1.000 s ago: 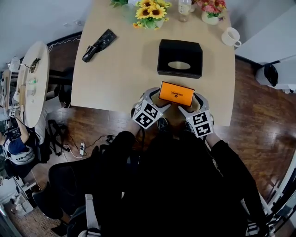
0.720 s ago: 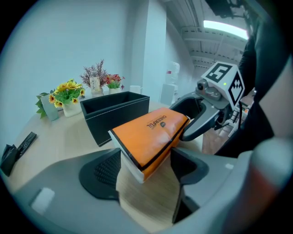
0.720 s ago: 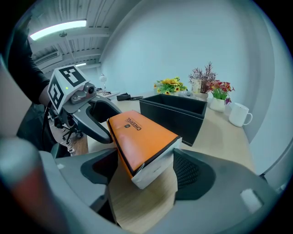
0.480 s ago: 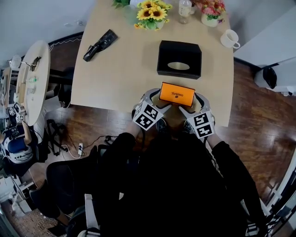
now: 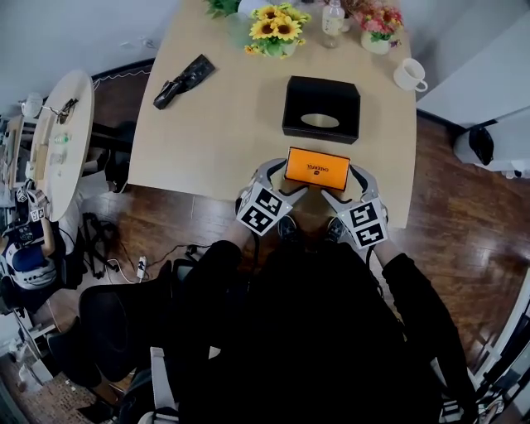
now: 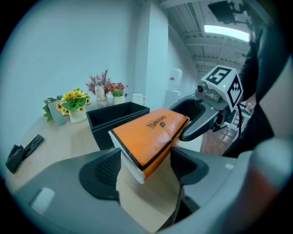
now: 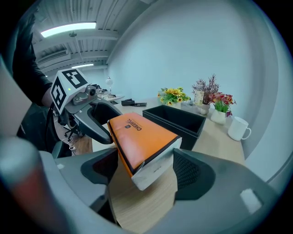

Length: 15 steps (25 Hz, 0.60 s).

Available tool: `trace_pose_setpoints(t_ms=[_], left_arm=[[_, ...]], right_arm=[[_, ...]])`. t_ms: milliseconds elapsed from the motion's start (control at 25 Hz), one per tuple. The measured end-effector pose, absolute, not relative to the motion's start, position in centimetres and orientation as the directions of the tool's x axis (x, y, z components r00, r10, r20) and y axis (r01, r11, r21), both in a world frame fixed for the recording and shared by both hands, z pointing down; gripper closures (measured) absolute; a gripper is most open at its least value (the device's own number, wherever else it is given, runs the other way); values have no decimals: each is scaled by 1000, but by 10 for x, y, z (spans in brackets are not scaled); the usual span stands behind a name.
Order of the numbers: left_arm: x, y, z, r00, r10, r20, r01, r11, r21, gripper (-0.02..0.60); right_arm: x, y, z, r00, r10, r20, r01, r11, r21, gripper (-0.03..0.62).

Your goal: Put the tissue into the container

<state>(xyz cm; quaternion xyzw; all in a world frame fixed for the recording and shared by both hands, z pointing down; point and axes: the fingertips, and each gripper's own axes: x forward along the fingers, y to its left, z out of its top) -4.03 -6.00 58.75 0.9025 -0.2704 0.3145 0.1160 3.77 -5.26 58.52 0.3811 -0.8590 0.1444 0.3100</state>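
An orange tissue pack (image 5: pixel 317 168) with white ends hangs just above the front edge of the wooden table (image 5: pixel 215 141), tilted. My left gripper (image 5: pixel 286 175) is shut on its left end and my right gripper (image 5: pixel 349 178) on its right end. In the left gripper view the pack (image 6: pixel 151 137) sits between my left gripper's (image 6: pixel 146 169) pads, with the right gripper (image 6: pixel 201 119) behind it. The right gripper view shows the pack (image 7: pixel 142 139) wedged in my right gripper (image 7: pixel 144 169). The black open container (image 5: pixel 322 108) stands just beyond the pack, its inside showing an oval slot.
At the table's far end stand sunflowers (image 5: pixel 273 29), a bottle (image 5: pixel 334 18), a pot of pink flowers (image 5: pixel 377 25) and a white mug (image 5: pixel 408 73). A black object (image 5: pixel 184 80) lies far left. A round side table (image 5: pixel 62 141) stands left of the table.
Both grippers have lifted the tissue pack slightly off the table's front edge. Their hold on its ends is the same.
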Motion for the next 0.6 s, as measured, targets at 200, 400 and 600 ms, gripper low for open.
trace_pose_setpoints(t_ms=[200, 400, 600], left_arm=[[-41, -59, 572, 648, -447, 617, -578, -816, 15, 255], [-41, -61, 552, 647, -469, 601, -587, -810, 1, 256], [-42, -62, 531, 646, -487, 589, -593, -805, -15, 256]], right_arm=[[38, -54, 572, -534, -568, 626, -734, 679, -9, 214], [37, -57, 550, -553, -577, 601, -722, 692, 1, 213], [38, -59, 530, -563, -588, 581, -716, 698, 12, 214]])
